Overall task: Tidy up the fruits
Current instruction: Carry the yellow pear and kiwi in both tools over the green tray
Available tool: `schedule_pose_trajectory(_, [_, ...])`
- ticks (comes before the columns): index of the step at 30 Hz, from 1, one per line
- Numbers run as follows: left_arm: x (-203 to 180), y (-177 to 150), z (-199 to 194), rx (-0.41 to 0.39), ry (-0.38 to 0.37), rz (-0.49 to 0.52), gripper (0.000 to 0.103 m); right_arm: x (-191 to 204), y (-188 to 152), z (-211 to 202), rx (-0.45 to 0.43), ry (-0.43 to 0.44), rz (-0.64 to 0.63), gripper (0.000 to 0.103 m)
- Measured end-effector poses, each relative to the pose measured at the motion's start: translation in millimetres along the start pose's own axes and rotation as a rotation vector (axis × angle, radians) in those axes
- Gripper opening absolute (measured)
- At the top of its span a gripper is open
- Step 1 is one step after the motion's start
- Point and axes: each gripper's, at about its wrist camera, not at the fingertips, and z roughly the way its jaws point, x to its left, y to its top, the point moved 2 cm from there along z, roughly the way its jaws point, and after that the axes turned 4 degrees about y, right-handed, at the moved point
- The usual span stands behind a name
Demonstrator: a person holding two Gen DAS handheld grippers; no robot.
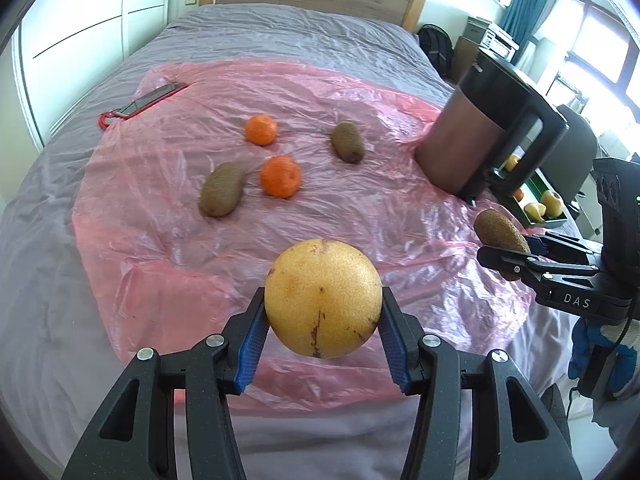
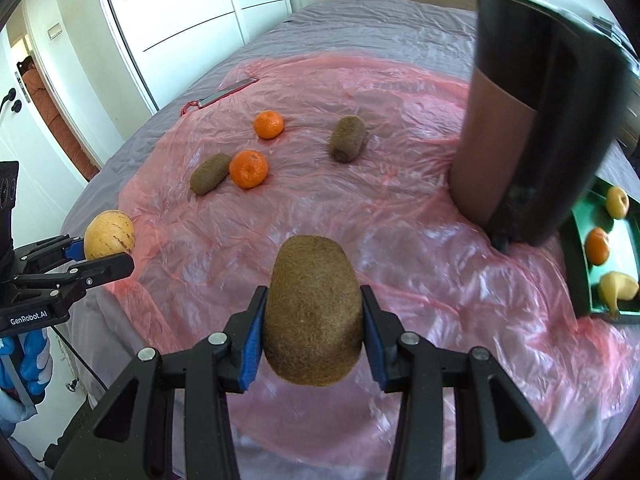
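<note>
Gripping a round, speckled yellow pear [image 1: 323, 298] in the left gripper [image 1: 323, 320]; clamping a fuzzy oval kiwi [image 2: 313, 309] in the right gripper [image 2: 313, 340], hovering above crinkled pink plastic sheet [image 2: 400, 200].

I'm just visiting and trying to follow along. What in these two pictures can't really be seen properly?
- Green tray: right wrist view, the tall dark jug covers its near end and the picture edge cuts it off; the full fruit count is unknown.
- Same tray, left wrist view: only a sliver shows behind the jug's handle.
- Phone: too small and glary to read its screen.
- Person: only a blue-gloved hand shows, cropped at the edge.
</note>
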Motion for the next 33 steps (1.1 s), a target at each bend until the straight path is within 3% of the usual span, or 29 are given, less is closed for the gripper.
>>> schedule_pose_trajectory(15, [-85.8, -0.8, -11.7, 0.02, -0.089, 0.131, 0.047, -63.8, -46.8, -68.6, -0.071, -0.071, 0.119, 0.048])
schedule_pose_trajectory(33, [-224.5, 27.8, 12.4, 0.075, -0.227, 0.304, 0.047, -190.1, -85.0, -139.4, -0.178, -0.186, 0.286, 0.048])
